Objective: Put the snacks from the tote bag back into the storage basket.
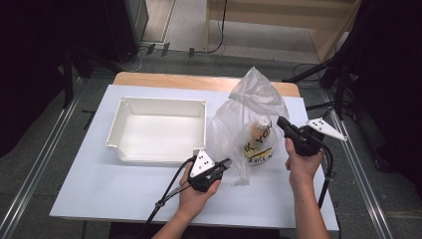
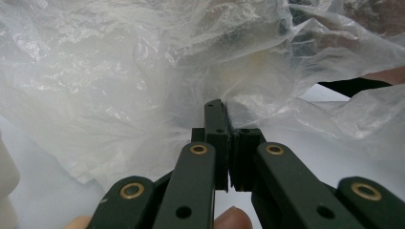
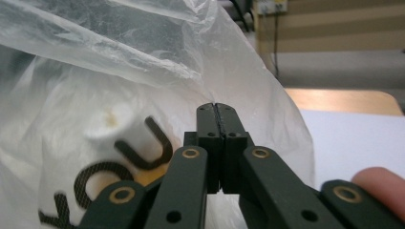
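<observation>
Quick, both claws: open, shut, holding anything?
Left claw: shut, pinching the plastic bag at its lower edge.
Right claw: shut against the bag; whether it grips the film cannot be told.

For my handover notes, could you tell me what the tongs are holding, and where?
Both hold the plastic bag: left tongs pinch its lower edge, right tongs its side film.

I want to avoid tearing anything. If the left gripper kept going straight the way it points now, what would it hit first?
Most likely more of the clear plastic bag. The left gripper already has its shut jaws at the bag's film, which spreads right ahead. The bottle inside sits somewhere beyond; how far is unclear.
</observation>
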A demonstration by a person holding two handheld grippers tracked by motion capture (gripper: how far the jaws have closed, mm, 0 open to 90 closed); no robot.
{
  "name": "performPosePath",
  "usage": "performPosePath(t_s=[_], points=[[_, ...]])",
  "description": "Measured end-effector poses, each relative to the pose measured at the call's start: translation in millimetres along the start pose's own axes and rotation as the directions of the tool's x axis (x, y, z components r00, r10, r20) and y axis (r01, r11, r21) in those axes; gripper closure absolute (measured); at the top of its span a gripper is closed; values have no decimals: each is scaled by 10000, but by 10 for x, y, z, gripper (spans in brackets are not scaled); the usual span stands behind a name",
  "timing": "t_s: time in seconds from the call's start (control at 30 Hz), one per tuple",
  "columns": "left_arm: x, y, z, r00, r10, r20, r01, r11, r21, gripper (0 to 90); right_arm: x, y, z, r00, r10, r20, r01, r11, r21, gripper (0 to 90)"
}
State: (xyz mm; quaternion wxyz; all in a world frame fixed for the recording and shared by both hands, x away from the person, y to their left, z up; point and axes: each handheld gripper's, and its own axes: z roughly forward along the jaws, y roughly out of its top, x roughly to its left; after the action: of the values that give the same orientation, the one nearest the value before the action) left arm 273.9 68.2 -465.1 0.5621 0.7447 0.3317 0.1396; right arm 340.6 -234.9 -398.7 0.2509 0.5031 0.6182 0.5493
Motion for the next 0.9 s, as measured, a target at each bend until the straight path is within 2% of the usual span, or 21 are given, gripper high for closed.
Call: performPosePath(t_s=[0.2, 0.3, 0.33, 0.37, 0.43, 0.47, 0.5, 0.57, 0.6, 0.63, 0.7, 0.73, 0.77, 0.8, 0.9], points=[[-2, -1, 6, 10000, 61, 2, -61, 9999, 80, 881, -134, -152, 89, 9965, 261, 795, -322, 9965, 768, 900], [4, -1, 7, 10000, 6, 16, -6, 10000, 79, 880, -219, -264, 159, 9935, 418, 1059, -559, 9895, 1334, 900], [4, -1, 7, 10000, 6, 16, -6, 10000, 79, 880, -219, -264, 159, 9935, 418, 1059, -559, 9895, 1334, 900], [9, -1, 4, 10000, -31, 15, 31, 10000, 73, 880, -264, -306, 164, 9930, 623, 1006, -753, 9886, 1303, 894], [14, -1, 1, 10000, -42, 25, 42, 10000, 54, 881, -274, -279, 117, 9942, 773, 741, -841, 9921, 935, 808], [14, -1, 1, 10000, -42, 25, 42, 10000, 54, 881, -274, -279, 117, 9942, 773, 741, -841, 9921, 935, 808], [16, -1, 1, 10000, -61, 35, 61, 10000, 42, 881, -255, -214, 48, 9963, 765, 402, -783, 9958, 465, 717], [15, -1, 1, 10000, -48, 35, 47, 10000, 45, 880, -202, -137, -16, 9979, 640, 135, -641, 9979, 106, 629], [15, -1, 1, 10000, -48, 35, 47, 10000, 45, 880, -202, -137, -16, 9979, 640, 135, -641, 9979, 106, 629], [14, -2, 1, 10000, -25, 28, 25, 10000, 54, 880, -141, -67, -74, 9992, 391, -37, -392, 9988, -286, 524], [13, -2, 0, 10000, -12, 17, 12, 10000, 41, 879, -76, -5, -129, 9995, 241, -224, -256, 9973, -685, 457], [13, -2, 0, 10000, -12, 17, 12, 10000, 41, 879, -76, -5, -129, 9995, 241, -224, -256, 9973, -685, 457], [13, -3, 0, 10000, -20, 21, 20, 10000, 25, 878, -14, 51, -177, 9985, 172, -516, -224, 9945, -1021, 418], [11, -4, 1, 10000, -46, 21, 46, 10000, 3, 878, 21, 76, -194, 9975, 112, -692, -189, 9935, -1118, 410], [8, -4, 2, 10000, -16, 21, 16, 10000, 8, 876, 137, 122, -196, 9937, -177, -1107, 55, 9940, -1092, 393]])
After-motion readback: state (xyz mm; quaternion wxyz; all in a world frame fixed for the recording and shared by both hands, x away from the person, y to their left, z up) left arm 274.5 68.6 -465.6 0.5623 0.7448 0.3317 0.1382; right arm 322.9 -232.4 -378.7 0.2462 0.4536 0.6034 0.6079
